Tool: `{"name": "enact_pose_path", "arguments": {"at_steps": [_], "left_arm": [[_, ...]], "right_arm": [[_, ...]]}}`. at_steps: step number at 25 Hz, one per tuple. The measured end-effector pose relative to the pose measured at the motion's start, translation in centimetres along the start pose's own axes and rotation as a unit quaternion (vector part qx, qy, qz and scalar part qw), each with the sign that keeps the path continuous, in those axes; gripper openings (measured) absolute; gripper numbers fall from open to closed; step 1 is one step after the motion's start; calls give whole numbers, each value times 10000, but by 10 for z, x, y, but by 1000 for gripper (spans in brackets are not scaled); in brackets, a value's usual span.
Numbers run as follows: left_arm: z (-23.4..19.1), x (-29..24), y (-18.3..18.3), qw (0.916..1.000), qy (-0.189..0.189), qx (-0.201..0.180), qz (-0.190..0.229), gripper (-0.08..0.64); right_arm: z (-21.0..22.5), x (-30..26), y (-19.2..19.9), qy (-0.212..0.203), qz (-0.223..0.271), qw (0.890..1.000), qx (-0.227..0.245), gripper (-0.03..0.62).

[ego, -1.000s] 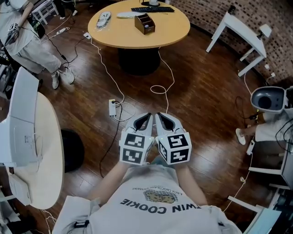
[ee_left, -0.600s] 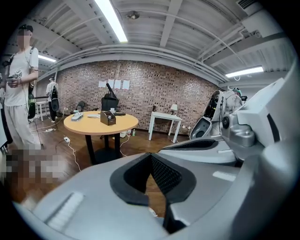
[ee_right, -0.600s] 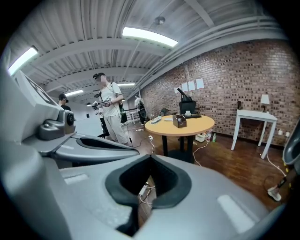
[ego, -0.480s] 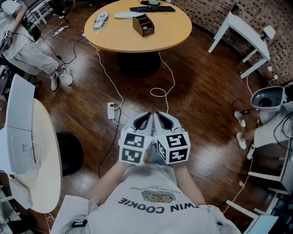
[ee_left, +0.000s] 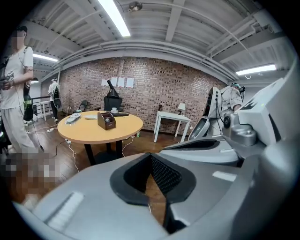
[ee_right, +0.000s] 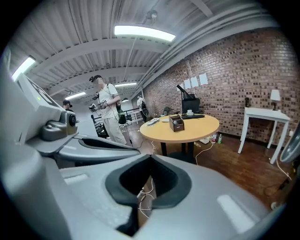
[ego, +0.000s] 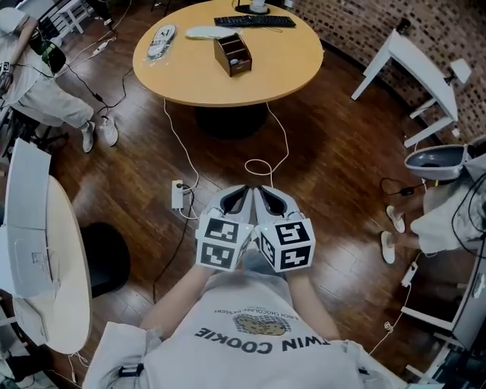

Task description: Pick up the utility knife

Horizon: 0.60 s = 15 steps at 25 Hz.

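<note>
- Shirt point(ego: 243, 342), nearest the camera: its print reads "TWIN COOKIE", seen upside down.
- Two tools, side by side: left tool point(ego: 236, 199) and right tool point(ego: 270, 199). Each has its jaws pressed together on nothing and carries one marker cube.
- Wooden floor point(ego: 334, 175) ahead: open room, crossed by white cables point(ego: 262, 163), with one power strip point(ego: 178, 194).
- Round worktop point(ego: 288, 64), its near edge well apart from the tools. It carries one wooden box point(ego: 231, 53), one keyboard point(ego: 254, 21) and one white packet point(ego: 159, 42).
- Utility knife: cannot be told apart among these items.
- One person point(ego: 38, 83) at far left.
</note>
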<state>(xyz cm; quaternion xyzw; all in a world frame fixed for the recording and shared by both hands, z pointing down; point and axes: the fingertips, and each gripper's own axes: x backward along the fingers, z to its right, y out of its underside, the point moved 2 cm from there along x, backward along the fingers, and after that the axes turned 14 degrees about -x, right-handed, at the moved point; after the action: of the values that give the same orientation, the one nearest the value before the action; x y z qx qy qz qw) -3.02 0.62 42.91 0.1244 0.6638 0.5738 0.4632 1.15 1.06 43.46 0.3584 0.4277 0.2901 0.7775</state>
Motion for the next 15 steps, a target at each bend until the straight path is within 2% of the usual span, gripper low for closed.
{"name": "enact_pose_path", "arguments": {"at_steps": [6, 15], "left_arm": [[-7, -50, -22, 9996, -201, -74, -181, 3], [-22, -93, -49, 9987, -493, 12, -102, 3]], "right_arm": [[43, -23, -30, -211, -73, 9997, 39, -5], [75, -46, -64, -420, -92, 9988, 251, -5]]}}
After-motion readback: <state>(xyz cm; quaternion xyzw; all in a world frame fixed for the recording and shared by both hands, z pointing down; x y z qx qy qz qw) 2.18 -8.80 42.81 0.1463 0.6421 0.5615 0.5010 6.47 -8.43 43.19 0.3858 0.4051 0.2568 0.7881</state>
